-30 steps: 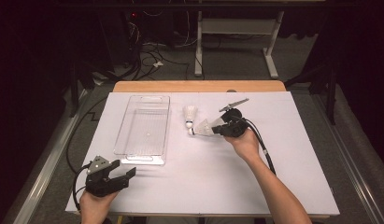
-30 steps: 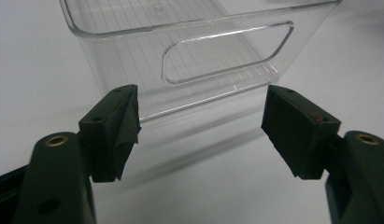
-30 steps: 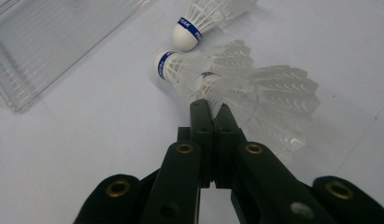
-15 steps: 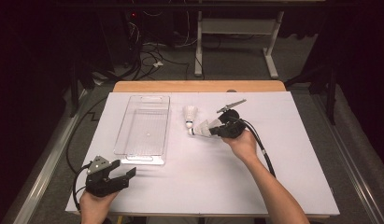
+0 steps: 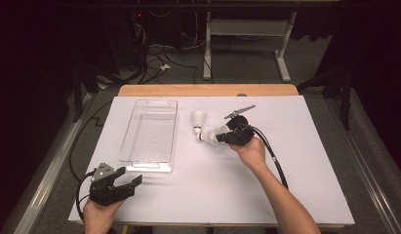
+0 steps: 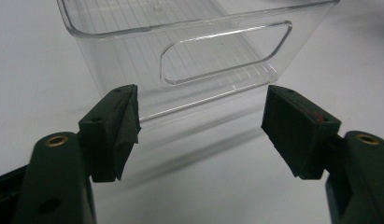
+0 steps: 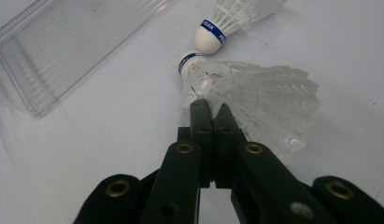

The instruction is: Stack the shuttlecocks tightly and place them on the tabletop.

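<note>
Two white feather shuttlecocks lie mid-table. The nearer shuttlecock (image 5: 210, 137) (image 7: 264, 93) has its cork toward the bin, and my right gripper (image 5: 221, 135) (image 7: 210, 107) is shut on its feather skirt, low over the table. The other shuttlecock (image 5: 199, 119) (image 7: 236, 14) rests just beyond, cork almost touching the first one's cork. A clear plastic bin (image 5: 174, 134) (image 6: 133, 60) (image 7: 63, 51) stands empty to their left. My left gripper (image 5: 131, 176) (image 6: 201, 116) is open at the front left, jaws wide and empty, facing the bin's near handle wall.
A white sheet (image 5: 212, 195) covers the table, with a wooden edge (image 5: 208, 90) at the back. The right gripper's black cable (image 5: 275, 163) trails toward the front right. Beyond the table, loose cables and a desk frame (image 5: 247, 29) sit on the floor.
</note>
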Demonstrator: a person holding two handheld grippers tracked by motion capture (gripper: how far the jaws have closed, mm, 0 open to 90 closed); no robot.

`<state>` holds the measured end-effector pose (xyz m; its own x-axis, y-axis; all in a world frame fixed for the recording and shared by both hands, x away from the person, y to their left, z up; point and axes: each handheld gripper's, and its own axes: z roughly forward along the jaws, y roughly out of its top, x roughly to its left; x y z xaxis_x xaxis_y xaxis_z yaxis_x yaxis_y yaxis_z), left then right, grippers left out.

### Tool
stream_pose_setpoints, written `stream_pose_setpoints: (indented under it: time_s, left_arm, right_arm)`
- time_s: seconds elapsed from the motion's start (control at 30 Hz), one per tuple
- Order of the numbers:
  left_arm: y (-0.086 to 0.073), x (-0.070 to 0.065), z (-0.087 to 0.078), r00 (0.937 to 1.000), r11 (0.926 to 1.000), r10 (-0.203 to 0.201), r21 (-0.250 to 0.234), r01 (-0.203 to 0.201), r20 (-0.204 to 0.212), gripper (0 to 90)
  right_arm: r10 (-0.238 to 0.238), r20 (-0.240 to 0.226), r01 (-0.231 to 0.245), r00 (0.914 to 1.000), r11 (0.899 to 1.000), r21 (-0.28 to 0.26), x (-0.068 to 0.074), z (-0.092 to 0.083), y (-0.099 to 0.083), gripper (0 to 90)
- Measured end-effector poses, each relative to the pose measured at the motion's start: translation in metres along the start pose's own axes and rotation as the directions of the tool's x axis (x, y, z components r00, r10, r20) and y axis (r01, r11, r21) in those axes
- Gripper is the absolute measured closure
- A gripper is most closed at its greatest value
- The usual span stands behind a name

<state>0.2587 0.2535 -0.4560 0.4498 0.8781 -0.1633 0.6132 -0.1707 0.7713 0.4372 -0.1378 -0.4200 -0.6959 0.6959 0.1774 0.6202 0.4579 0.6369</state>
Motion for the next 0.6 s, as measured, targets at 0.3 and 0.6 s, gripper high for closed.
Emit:
stream_pose_setpoints:
  time_s: [0.3,0.6]
  left_arm:
    - [0.0,0.0001,-0.0001,1.0,1.0,-0.001,0.0,0.001,0.001,28.5]
    - [-0.0001,0.0002,-0.0001,1.0,1.0,-0.002,-0.001,0.002,0.0,28.5]
  right_arm:
    - [0.002,-0.004,-0.002,1.0,1.0,-0.006,0.0022,0.0055,-0.0002,90.0]
    - [0.008,0.002,-0.007,1.0,1.0,-0.024,0.0021,0.0081,-0.0012,90.0]
